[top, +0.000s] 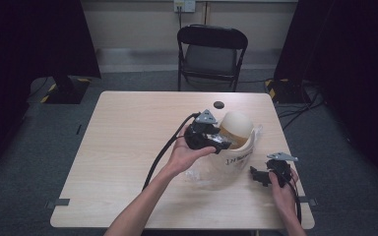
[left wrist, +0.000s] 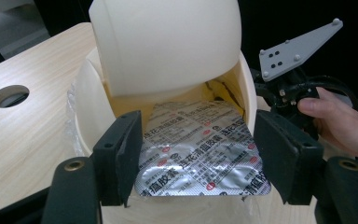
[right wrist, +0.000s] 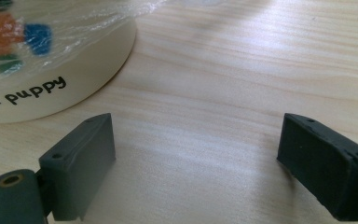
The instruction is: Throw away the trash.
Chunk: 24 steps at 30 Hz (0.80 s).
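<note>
The left gripper (left wrist: 196,158) is clamped on a silver foil blister sheet of pills with red print (left wrist: 200,154), one jaw on each side edge of it. In the left gripper view the sheet sits at about 6 o'clock, poking out of the mouth of a cream plastic bin with a rounded swing lid (left wrist: 168,46); the lid hangs at 12 o'clock above the sheet. On the pale wooden table (top: 128,147) the bin stands right of centre, roughly 3 o'clock from the middle, wrapped in crinkly clear plastic film (top: 202,177).

The right gripper (top: 261,176) rests low on the table at about 4 o'clock from the bin, just beside it, jaws spread wide with bare wood between them. A black folding chair (top: 211,54) stands at 12 o'clock behind the table.
</note>
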{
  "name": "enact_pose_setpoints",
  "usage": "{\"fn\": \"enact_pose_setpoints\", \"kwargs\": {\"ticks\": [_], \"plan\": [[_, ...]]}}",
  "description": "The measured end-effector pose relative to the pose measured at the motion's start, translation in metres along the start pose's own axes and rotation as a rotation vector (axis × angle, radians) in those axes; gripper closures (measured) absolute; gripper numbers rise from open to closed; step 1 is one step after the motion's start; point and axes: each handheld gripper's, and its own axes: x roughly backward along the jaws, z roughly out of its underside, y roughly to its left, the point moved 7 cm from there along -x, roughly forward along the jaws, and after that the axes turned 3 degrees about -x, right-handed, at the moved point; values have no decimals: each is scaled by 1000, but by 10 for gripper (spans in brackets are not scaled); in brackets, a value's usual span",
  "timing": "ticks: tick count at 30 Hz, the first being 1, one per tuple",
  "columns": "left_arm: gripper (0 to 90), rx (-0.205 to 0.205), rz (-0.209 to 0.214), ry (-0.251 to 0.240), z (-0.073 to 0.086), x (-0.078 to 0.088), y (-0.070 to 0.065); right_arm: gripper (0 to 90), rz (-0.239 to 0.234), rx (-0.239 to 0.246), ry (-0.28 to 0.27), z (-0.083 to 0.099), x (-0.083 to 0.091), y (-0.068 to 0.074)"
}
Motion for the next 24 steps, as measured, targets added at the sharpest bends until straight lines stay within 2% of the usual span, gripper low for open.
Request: {"fn": "enact_pose_setpoints", "kwargs": {"ticks": [3,11,14,24], "plan": [[340,9,3,-2,-1,-1,0,102,0,0,0,0,0,0],[337,2,-7,-6,-2,-2,1,102,0,0,0,0,0,0],[290,7,-12,-22,-4,-1,1,101,0,0,0,0,0,0],[242,14,-13,-20,-1,5,4,102,0,1,0,0,0,0]]}}
